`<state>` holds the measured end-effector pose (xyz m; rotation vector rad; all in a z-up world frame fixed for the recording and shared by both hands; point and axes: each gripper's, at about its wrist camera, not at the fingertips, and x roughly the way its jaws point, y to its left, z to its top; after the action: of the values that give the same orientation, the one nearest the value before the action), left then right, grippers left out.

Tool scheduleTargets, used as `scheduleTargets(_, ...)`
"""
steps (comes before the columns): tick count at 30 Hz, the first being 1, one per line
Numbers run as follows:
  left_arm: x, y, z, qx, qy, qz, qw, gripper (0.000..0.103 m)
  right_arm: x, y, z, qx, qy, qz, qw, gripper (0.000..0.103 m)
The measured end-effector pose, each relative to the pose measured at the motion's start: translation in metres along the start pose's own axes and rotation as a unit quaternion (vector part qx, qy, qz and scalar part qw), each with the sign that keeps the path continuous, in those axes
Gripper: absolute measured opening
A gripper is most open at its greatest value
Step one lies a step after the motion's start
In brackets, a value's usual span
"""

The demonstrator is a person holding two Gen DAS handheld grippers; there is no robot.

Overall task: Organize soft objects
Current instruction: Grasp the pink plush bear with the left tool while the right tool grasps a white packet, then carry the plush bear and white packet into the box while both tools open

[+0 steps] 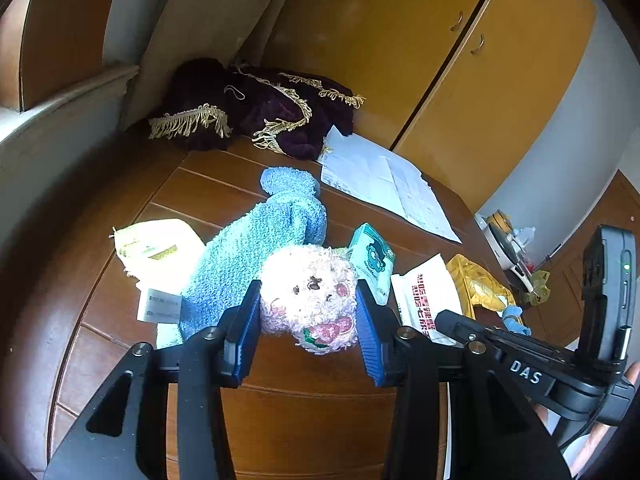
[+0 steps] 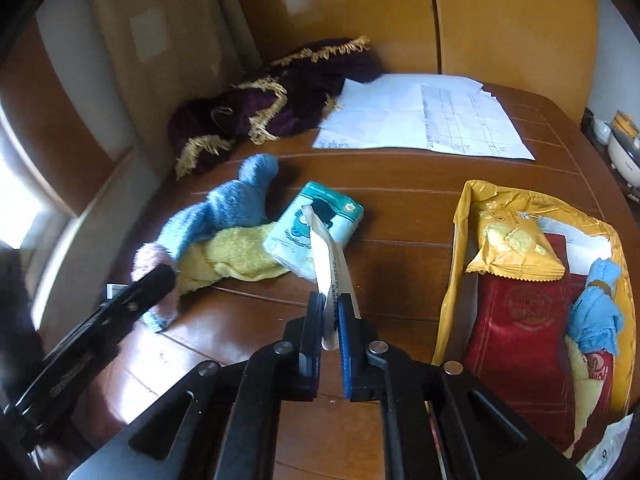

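Observation:
A soft toy with a fluffy pink head (image 1: 312, 296) and a blue towel body (image 1: 256, 240) lies on the brown wooden table (image 1: 312, 380). My left gripper (image 1: 308, 320) has its blue pads pressed against both sides of the pink head. A yellow towel (image 2: 236, 252) lies partly under the toy. My right gripper (image 2: 330, 320) is shut on a flat white packet (image 2: 328, 264) with red print and holds it above the table, edge-on. In the left wrist view that packet (image 1: 424, 296) and the right gripper (image 1: 444, 316) sit just right of the toy.
A teal tissue pack (image 2: 320, 220) lies beside the towels. A yellow bag (image 2: 460, 240) at right holds snack packets and a small blue cloth (image 2: 596, 312). A purple fringed cloth (image 1: 260, 108) and white papers (image 1: 384, 184) lie at the back, before a yellow wardrobe (image 1: 480, 80).

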<state>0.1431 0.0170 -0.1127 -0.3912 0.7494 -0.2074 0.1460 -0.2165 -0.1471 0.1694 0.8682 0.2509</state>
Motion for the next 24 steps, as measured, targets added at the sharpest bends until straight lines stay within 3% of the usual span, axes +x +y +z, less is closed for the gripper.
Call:
scheduleTargets(7, 0.001, -0.010, -0.005, 0.023, -0.003, -0.010, 0.9997, 0.042, -0.055, -0.031, -0.005, 0.006, -0.057, 0.028, 0.998, 0.007)
scheduleTargets(10, 0.002, -0.019, -0.006, 0.028, 0.002, -0.026, 0.9993, 0.042, -0.083, -0.050, -0.007, 0.012, -0.084, 0.020, 0.996, 0.007)
scheduleTargets(17, 0.003, -0.082, -0.012, 0.073, 0.022, -0.073, 0.9945, 0.042, -0.108, -0.123, -0.001, 0.065, -0.106, -0.046, 0.991, 0.007)
scheduleTargets(24, 0.030, -0.159, -0.015, 0.138, 0.058, -0.106, 0.9830, 0.042, -0.088, -0.166, 0.006, 0.095, -0.102, -0.133, 0.981, 0.007)
